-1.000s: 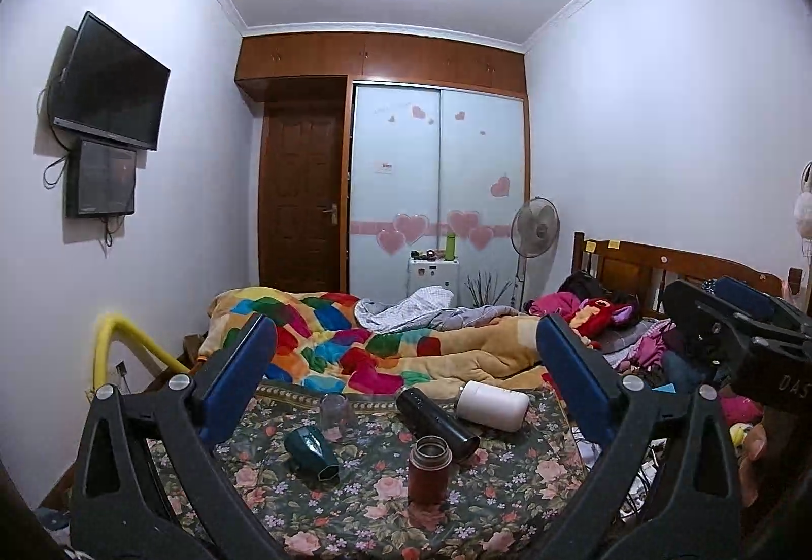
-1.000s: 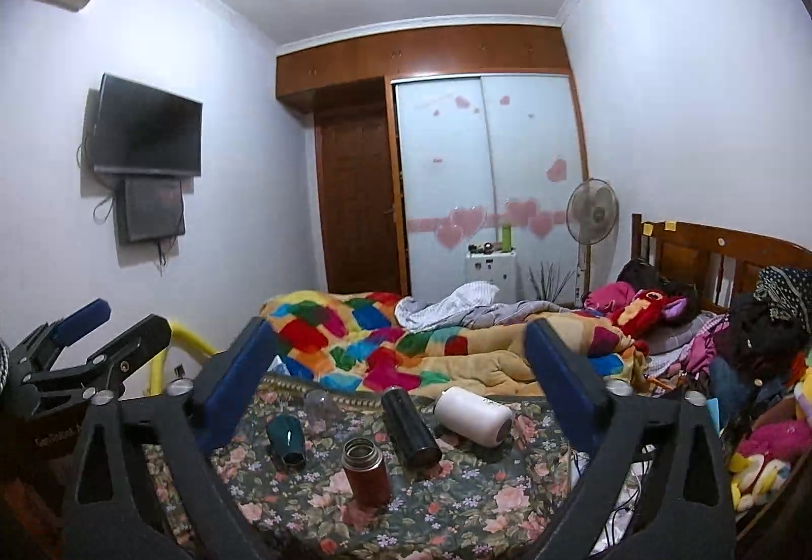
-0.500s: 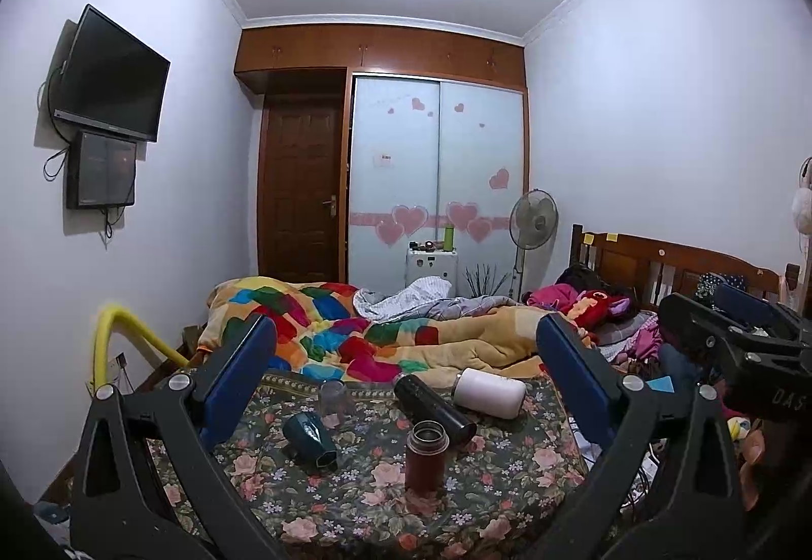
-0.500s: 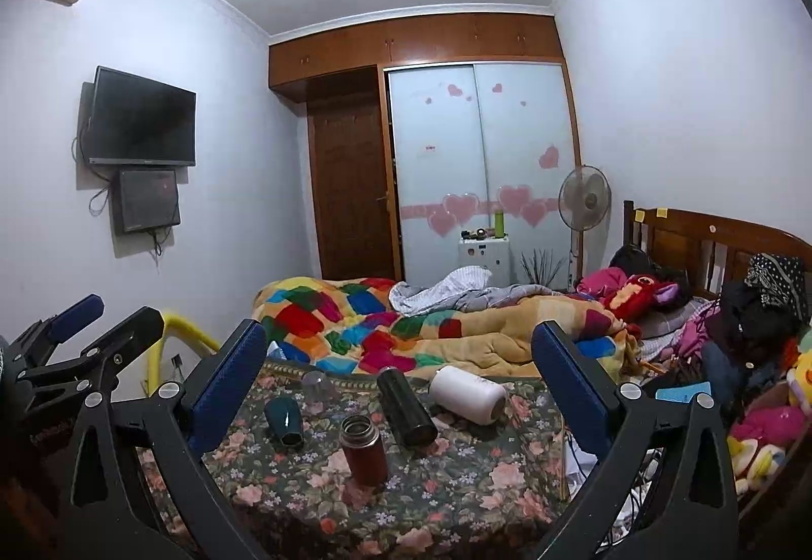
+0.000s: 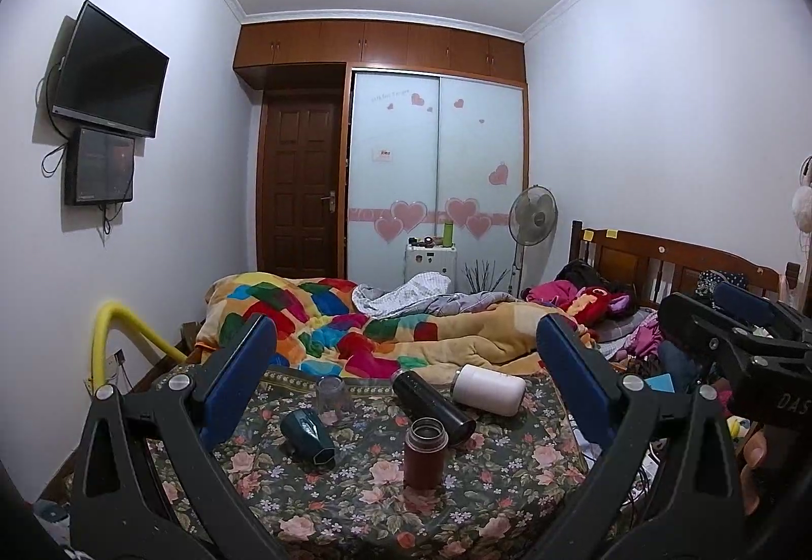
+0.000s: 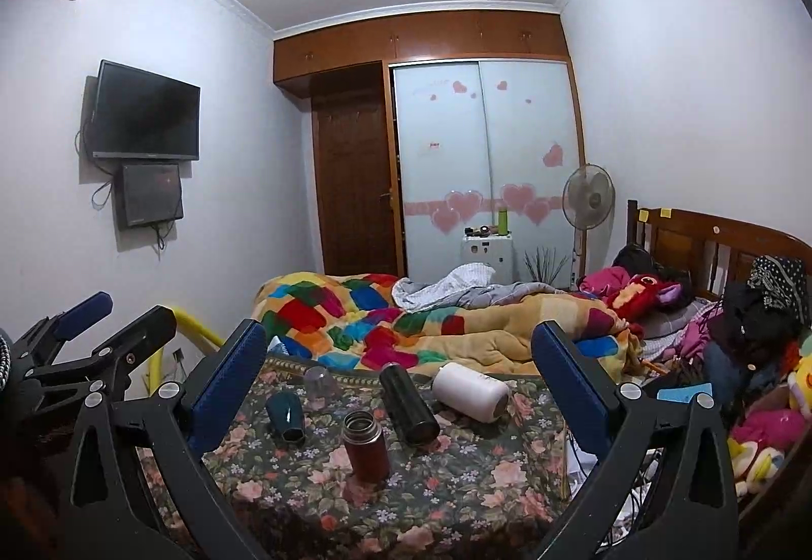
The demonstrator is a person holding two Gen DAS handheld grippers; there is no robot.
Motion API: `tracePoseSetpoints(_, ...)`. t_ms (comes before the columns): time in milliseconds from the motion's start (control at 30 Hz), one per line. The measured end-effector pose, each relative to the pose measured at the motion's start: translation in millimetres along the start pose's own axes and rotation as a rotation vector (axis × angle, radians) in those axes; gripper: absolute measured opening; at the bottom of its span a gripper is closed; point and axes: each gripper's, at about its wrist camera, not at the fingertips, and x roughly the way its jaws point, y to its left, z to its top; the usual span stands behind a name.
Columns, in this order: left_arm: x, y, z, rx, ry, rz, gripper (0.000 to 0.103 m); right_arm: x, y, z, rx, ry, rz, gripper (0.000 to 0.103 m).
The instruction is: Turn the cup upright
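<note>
On a floral tablecloth [image 5: 355, 504] [image 6: 457, 479], a dark teal cup [image 5: 307, 430] [image 6: 285, 414] lies on its side. A black flask [image 5: 432, 407] [image 6: 408, 404] and a white flask [image 5: 488, 389] [image 6: 471, 391] also lie on their sides. A brown flask [image 5: 425, 452] [image 6: 364, 446] stands upright without a lid. A clear glass [image 5: 332, 393] [image 6: 319, 381] stands mouth down at the back. My left gripper [image 5: 406, 382] and right gripper [image 6: 398, 382] are open, empty, held above and before the table.
A bed with a colourful quilt [image 5: 355, 321] lies beyond the table. Clothes and toys [image 6: 751, 357] pile up at the right. A yellow pipe [image 5: 116, 326] stands at the left. Each gripper shows in the other's view, the right one [image 5: 736, 347] and the left one [image 6: 76, 347].
Both grippers have tilted and moved slightly, so the table sits lower and nearer in view. The jaws stay open. Nothing on the table has moved.
</note>
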Motion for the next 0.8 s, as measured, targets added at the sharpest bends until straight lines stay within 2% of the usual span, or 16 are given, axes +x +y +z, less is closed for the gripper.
tracePoseSetpoints(800, 5.5, 0.5, -3.5, 0.002, 0.017, 0.002, 0.103, 2.2, 4.0, -3.2, -0.004, 0.011, 0.005, 0.103)
